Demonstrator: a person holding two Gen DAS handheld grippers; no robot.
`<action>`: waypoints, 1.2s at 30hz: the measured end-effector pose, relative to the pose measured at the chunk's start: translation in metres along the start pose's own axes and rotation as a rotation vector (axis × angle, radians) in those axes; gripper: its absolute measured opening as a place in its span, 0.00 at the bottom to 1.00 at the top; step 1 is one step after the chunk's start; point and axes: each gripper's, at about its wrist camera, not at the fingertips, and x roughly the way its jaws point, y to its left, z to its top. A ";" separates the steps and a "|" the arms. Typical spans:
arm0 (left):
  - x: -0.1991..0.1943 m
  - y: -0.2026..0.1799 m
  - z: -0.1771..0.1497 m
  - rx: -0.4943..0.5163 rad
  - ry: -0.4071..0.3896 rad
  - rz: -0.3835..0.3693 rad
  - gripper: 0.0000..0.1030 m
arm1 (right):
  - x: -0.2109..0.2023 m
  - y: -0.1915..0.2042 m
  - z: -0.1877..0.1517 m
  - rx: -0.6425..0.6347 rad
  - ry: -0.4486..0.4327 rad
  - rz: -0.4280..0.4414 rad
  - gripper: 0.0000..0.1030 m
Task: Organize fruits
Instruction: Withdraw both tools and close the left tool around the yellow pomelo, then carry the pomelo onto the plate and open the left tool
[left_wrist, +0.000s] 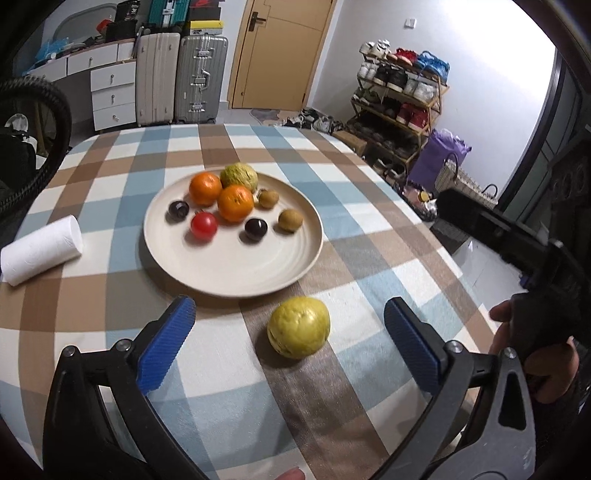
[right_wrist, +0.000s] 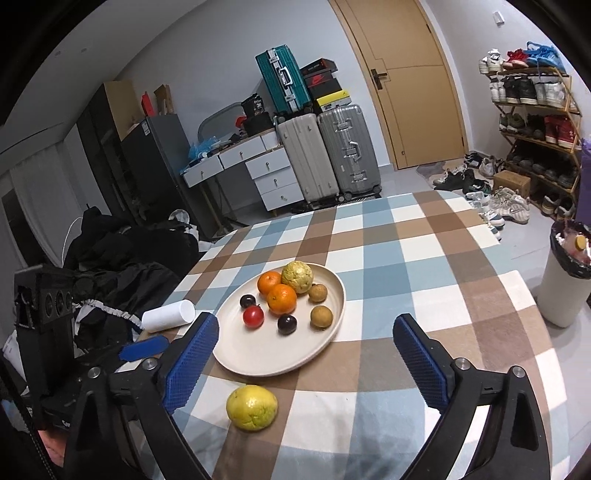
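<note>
Fruits are mostly gathered. Left wrist view: the cream plate (left_wrist: 236, 273) carries two oranges (left_wrist: 221, 197), a rough green fruit (left_wrist: 239, 176), a red tomato-like fruit (left_wrist: 203, 225), two dark plums (left_wrist: 256, 229) and two small brown fruits (left_wrist: 290, 220). One yellow-green fruit (left_wrist: 298, 327) lies off the plate on the tabletop (left_wrist: 369, 229), just before its near rim and between the spread fingers of the left gripper (left_wrist: 290, 343). Its jaws stand wide and released, touching nothing. A white paper roll (left_wrist: 42, 249) lies to the plate's left. Judgement: one fruit remains to be placed; the rest appears done.

Right wrist view: the right gripper (right_wrist: 304, 358) likewise stands fully released and empty, its fingers either side of the plate's (right_wrist: 258, 360) near rim. The yellow-green fruit (right_wrist: 252, 407) sits low between them, apart from both pads.

Surface and room: the tabletop (right_wrist: 424, 258) wears a checked cloth of blue, brown and white, flat and uncluttered. Behind stand suitcases (right_wrist: 328, 155), a white drawer unit (right_wrist: 275, 177), a wooden door (right_wrist: 410, 85) and a laden shoe rack (right_wrist: 535, 122). A lined bin (right_wrist: 565, 273) stands at the right edge; dark clothing is heaped at left.
</note>
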 end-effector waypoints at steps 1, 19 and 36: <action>0.004 -0.001 -0.002 0.003 0.011 0.001 0.99 | -0.003 0.000 -0.001 -0.001 -0.008 -0.005 0.98; 0.057 -0.007 -0.011 0.052 0.110 -0.072 0.76 | -0.072 -0.021 -0.030 0.024 -0.087 -0.133 1.00; 0.071 -0.007 -0.020 0.084 0.141 -0.111 0.44 | -0.072 -0.039 -0.039 0.074 -0.045 -0.135 1.00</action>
